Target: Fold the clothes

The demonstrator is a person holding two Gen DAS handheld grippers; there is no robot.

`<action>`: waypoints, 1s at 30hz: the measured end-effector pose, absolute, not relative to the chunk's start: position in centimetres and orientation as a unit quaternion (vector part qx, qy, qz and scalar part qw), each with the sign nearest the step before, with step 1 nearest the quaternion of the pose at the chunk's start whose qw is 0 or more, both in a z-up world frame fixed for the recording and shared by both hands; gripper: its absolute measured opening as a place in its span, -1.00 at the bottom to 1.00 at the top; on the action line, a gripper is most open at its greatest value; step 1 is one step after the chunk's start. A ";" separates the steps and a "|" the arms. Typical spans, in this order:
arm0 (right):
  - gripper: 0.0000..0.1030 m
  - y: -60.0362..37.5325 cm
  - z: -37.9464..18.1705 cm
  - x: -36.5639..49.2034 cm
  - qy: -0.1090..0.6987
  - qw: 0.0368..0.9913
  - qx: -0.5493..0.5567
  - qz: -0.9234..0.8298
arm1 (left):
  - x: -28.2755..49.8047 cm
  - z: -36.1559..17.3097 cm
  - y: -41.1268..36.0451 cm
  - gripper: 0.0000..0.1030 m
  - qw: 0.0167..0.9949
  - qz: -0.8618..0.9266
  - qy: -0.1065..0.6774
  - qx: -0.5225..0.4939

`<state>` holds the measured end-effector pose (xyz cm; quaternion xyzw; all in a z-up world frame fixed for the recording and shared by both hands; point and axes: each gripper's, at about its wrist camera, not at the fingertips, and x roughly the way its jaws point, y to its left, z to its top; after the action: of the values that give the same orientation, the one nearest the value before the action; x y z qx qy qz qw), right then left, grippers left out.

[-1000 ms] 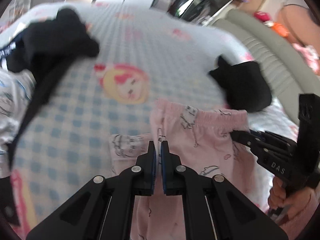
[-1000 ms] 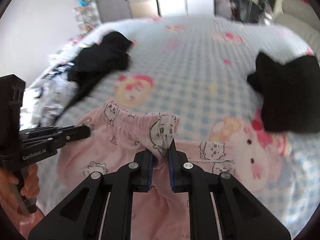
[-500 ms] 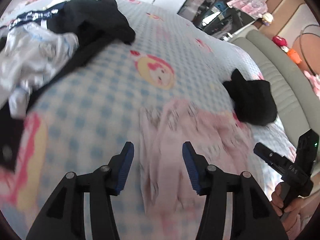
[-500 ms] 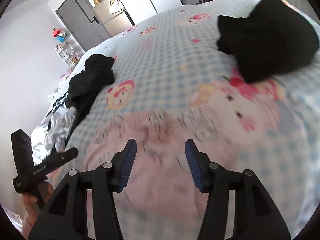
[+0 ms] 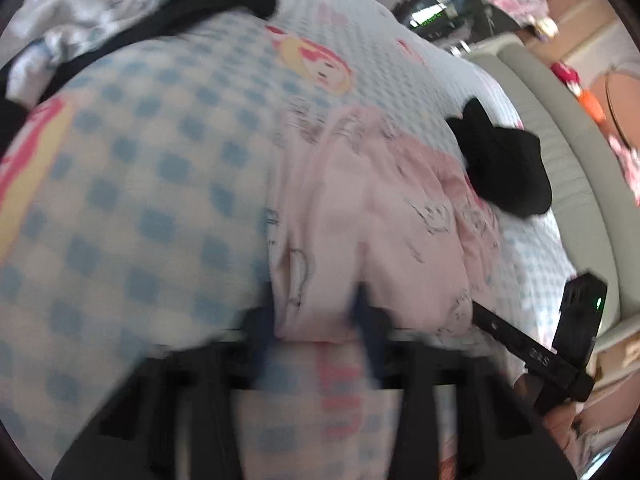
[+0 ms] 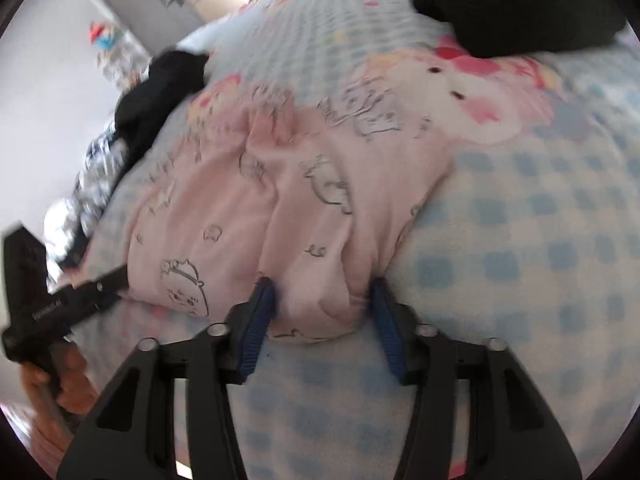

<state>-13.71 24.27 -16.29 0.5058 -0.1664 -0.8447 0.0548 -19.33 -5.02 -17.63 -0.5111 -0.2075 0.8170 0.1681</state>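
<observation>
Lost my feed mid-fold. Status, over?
Both tongs, left and right, closing around near edge of pink cartoon-print cotton garment. Garment bunched on blue checked bedsheet. Nothing in the way.

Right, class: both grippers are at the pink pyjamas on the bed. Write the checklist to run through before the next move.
1. Near edge of pink pyjamas between right gripper jaws, which have just been closing: ok.
2. Same edge between left gripper jaws, also just closing: ok.
3. Pads pressing firmly on cloth: cannot tell.
4. Checked sheet kept out of both grips: cannot tell.
5. Pyjamas lying flat: not ok, rumpled.
</observation>
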 end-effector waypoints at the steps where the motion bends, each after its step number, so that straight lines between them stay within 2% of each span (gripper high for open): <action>1: -0.68 24.0 -15.8 -13.5 -0.168 0.060 0.499 -0.848 | -19.0 -17.1 -4.7 -0.78 0.171 0.822 -0.203 -0.504; 4: -0.75 23.9 -14.1 -12.3 -0.188 0.067 0.478 -0.855 | -17.8 -15.2 -4.3 -0.78 0.178 0.831 -0.200 -0.487; 10: -0.76 24.6 -11.1 -6.7 -0.184 0.057 0.447 -0.874 | -14.0 -13.1 -5.8 -0.79 0.185 0.839 -0.173 -0.482; 16: -0.76 24.8 -14.9 -4.3 -0.190 0.032 0.485 -0.853 | -10.8 -15.4 -7.2 -0.79 0.164 0.825 -0.163 -0.515; 21: -0.76 24.1 -13.8 -2.8 -0.178 0.023 0.472 -0.863 | -9.2 -15.0 -8.7 -0.85 0.138 0.836 -0.143 -0.512; 23: -0.72 24.2 -13.2 -2.3 -0.183 0.028 0.467 -0.864 | -9.1 -14.9 -9.7 -0.83 0.151 0.828 -0.172 -0.513; 24: -0.69 24.4 -12.9 -2.0 -0.192 0.029 0.463 -0.865 | -9.0 -14.8 -10.2 -0.78 0.153 0.826 -0.190 -0.508; 26: -0.66 25.1 -12.5 -1.5 -0.208 0.019 0.453 -0.867 | -8.8 -14.8 -11.1 -0.42 0.159 0.822 -0.225 -0.499; 27: -0.66 25.5 -12.3 -1.3 -0.214 0.013 0.451 -0.867 | -8.8 -14.9 -11.2 -0.01 0.163 0.820 -0.234 -0.496; 28: -0.66 25.8 -12.2 -1.1 -0.219 0.007 0.449 -0.866 | -8.8 -15.0 -11.2 0.05 0.167 0.818 -0.241 -0.495; 30: -0.66 26.3 -12.3 -1.0 -0.230 0.006 0.451 -0.863 | -9.2 -15.6 -10.7 0.04 0.173 0.813 -0.250 -0.497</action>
<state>-1.00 26.30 -12.34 0.4506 -0.2300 -0.8626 0.0065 -9.18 -10.73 -15.59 -0.4969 -0.2502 0.8128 0.1726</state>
